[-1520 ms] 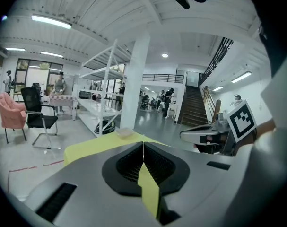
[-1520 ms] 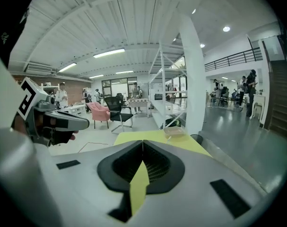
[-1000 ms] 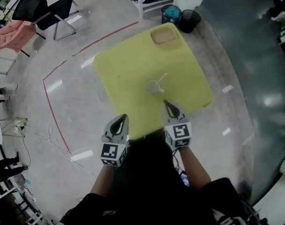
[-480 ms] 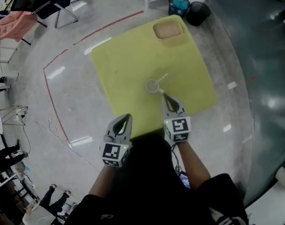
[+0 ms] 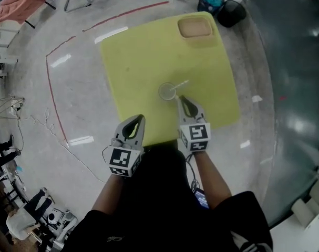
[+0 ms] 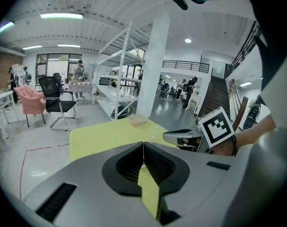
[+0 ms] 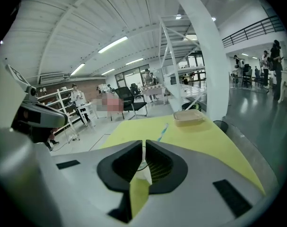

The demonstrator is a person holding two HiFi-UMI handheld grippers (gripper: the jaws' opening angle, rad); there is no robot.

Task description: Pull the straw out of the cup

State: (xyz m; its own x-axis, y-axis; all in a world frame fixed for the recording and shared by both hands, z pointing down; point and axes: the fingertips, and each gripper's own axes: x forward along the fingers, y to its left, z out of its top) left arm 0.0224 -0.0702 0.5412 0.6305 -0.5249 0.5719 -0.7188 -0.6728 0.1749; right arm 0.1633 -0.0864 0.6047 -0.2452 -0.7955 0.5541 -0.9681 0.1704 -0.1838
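Note:
A clear cup (image 5: 167, 92) stands near the middle of the yellow table (image 5: 133, 56), with a thin straw (image 5: 182, 83) leaning out of it to the far right. My right gripper (image 5: 180, 98) is shut and empty, its tips just short of the cup's near right side. In the right gripper view the straw (image 7: 163, 131) rises beyond the closed jaws, which hide most of the cup. My left gripper (image 5: 142, 118) is also shut with nothing in it and hangs over the table's near edge, well left of the cup. The left gripper view shows the right gripper (image 6: 181, 136) ahead.
A shallow beige tray (image 5: 195, 28) sits at the table's far right corner. Two bins (image 5: 217, 4) stand on the floor beyond it. Red tape lines (image 5: 54, 88) mark the floor on the left. White shelving (image 7: 181, 79) and office chairs (image 6: 58, 103) stand further back.
Both grippers have moved forward and lower over the table. The right gripper's tips have come from the near edge up close to the cup. The cup and straw have not moved.

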